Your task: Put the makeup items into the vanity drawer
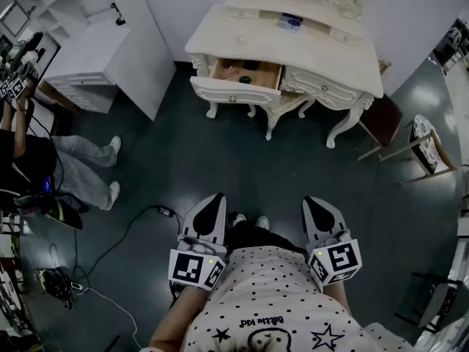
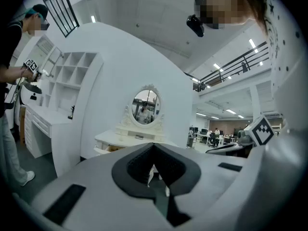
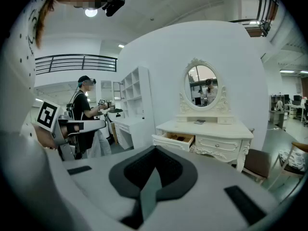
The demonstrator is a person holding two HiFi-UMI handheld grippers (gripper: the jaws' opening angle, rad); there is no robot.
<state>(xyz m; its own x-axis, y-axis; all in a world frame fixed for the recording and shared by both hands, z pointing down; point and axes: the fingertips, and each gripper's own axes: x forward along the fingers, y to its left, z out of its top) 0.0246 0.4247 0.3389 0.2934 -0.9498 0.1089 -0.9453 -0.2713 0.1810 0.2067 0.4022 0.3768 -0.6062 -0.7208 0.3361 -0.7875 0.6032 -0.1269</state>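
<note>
Fingers (image 1: 211,218) of the left gripper (image 1: 216,196) and right gripper (image 1: 314,200) were closed and empty, low in frame. Upper centre, the vanity drawer (image 1: 233,88) stood open with makeup items (image 1: 246,66) inside; 1 jar (image 1: 291,22) sat on the table (image 1: 344,61), apparently left to put away.

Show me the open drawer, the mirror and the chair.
drawer (image 1: 233,91), head view, on its white front panel.
mirror (image 3: 201,84), right gripper view, middle of the glass.
chair (image 1: 382,120), head view, on its brown seat.
</note>
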